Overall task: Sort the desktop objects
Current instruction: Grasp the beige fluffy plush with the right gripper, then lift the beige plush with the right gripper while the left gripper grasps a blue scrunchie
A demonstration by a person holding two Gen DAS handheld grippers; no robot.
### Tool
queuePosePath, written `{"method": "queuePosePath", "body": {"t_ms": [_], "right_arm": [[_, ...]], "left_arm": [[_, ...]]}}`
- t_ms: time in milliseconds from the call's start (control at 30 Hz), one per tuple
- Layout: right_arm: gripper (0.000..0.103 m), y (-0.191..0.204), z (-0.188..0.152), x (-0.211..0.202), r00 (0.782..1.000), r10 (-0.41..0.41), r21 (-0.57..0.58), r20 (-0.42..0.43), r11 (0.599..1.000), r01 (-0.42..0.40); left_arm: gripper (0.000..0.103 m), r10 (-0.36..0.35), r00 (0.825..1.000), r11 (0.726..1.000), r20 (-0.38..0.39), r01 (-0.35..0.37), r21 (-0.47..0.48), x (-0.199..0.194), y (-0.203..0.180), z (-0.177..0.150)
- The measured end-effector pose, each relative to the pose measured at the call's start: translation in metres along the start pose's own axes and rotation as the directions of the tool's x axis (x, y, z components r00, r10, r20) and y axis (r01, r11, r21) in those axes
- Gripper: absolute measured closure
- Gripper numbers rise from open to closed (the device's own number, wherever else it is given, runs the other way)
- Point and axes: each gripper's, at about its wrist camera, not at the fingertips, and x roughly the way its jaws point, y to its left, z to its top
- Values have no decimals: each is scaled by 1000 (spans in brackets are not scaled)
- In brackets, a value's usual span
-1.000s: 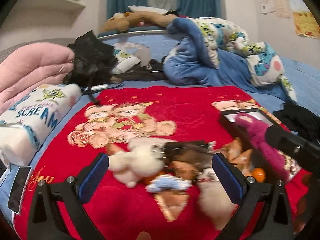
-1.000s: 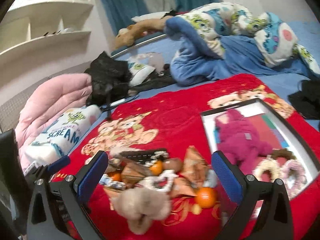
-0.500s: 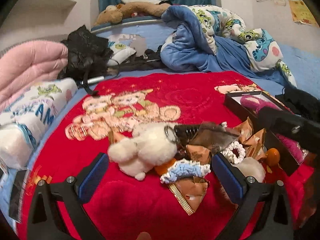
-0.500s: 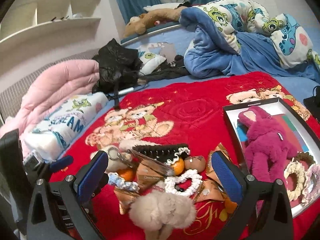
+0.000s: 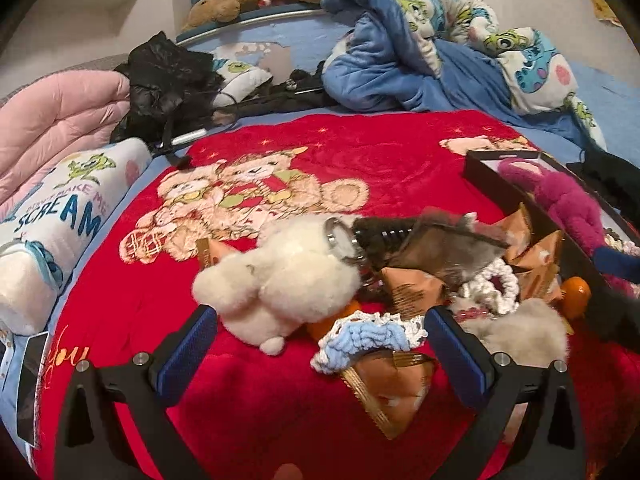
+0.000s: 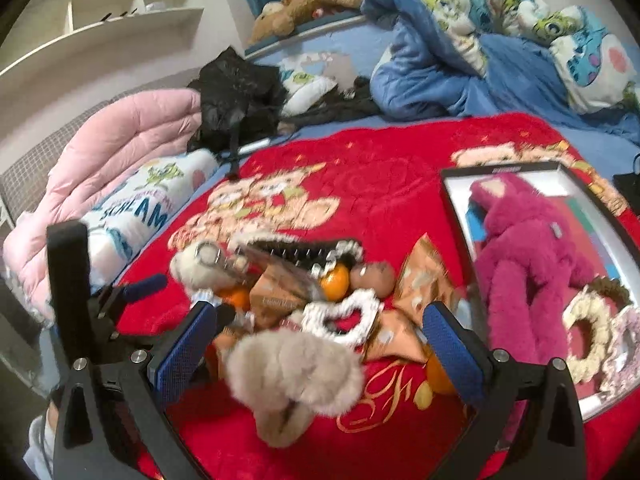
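left gripper: jaws spread wide, holding nothing, low over the near edge of the pile.
right gripper: jaws spread, empty, grey plush between its pads.
landmark: black tray, right of the pile, pink plush and scrunchies inside.
white plush: far-left end of the pile, well apart from the tray.
blue scrunchie: just ahead of the left gripper.
step, likely: picking one soft item.
tip: centre on the plush body, close slowly, lift clear of the snack packets.

A home bedroom: a bed heaped with a cartoon-print duvet, pillows and plush toys.
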Motion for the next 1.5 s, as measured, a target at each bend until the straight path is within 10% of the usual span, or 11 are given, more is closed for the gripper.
{"method": "queuePosePath", "body": {"t_ms": [667,933,1267,1500], "right_arm": [[3,16,-35,66,958,-52,-59,-280,998,37],[51,14,-34,67,957,-90,-63,-275,995,75],[59,15,-28,54,969,-91,-39,-231,996,85],[60,18,-20,38,984,-46,5,-173,999,48]], "left_arm": [[0,-17,999,1000,-46,18,8,19,4,-5],[0,-58,997,998,-56,57,-13,22,9,-5],[1,-79,993,996,-92,74,-52,26,17,-7],[34,-117,987,991,-109,108,-83,21,23,-7]]}}
